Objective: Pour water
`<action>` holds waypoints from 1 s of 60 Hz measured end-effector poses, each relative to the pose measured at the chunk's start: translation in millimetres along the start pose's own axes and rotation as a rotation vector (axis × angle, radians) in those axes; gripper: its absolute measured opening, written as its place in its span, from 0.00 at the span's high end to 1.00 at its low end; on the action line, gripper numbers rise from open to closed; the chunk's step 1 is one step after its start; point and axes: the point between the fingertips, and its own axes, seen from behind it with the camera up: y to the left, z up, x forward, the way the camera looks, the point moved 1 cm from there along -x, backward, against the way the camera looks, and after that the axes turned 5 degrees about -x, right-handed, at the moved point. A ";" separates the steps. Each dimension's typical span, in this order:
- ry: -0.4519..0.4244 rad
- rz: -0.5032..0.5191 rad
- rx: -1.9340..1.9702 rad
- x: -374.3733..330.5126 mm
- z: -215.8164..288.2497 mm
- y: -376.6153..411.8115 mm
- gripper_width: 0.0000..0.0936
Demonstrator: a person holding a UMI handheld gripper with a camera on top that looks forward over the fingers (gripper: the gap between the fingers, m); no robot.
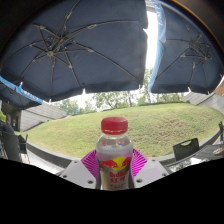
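Observation:
A clear plastic bottle (114,152) with a red cap and a red and yellow label stands upright between my gripper's two fingers. The pink pads (90,163) press against both its sides, so my gripper (114,170) is shut on the bottle. The bottle is raised, with open lawn behind it. Its base is hidden below the fingers. No cup or other vessel shows.
Two large dark patio umbrellas (85,45) spread overhead. A green lawn (150,125) with trees lies beyond. A dark chair (185,150) stands to the right, and dark furniture (12,140) to the left.

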 end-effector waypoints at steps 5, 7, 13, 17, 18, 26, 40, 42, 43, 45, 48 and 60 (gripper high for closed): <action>0.152 0.000 -0.038 2.4 -92.1 -13.1 0.61; 0.210 0.006 -0.042 8.5 -105.6 -31.3 0.61; 0.311 0.008 0.009 11.1 -163.9 -50.8 0.61; 0.360 0.000 -0.001 12.0 -193.4 -58.0 0.61; 0.369 0.007 0.001 12.6 -199.2 -56.5 0.61; 0.415 0.068 -0.011 13.8 -231.2 -44.3 0.61; 0.456 0.072 -0.023 8.2 -230.2 -46.3 0.44; 0.500 0.074 -0.025 3.5 -234.7 -47.7 0.37; 0.526 0.074 -0.028 0.4 -236.9 -48.5 0.30; 0.557 0.072 -0.032 -2.9 -239.4 -51.1 0.14; 0.573 0.050 -0.055 -16.5 -230.2 -56.9 0.12; 0.533 -0.019 -0.215 -99.4 -179.2 -42.6 0.10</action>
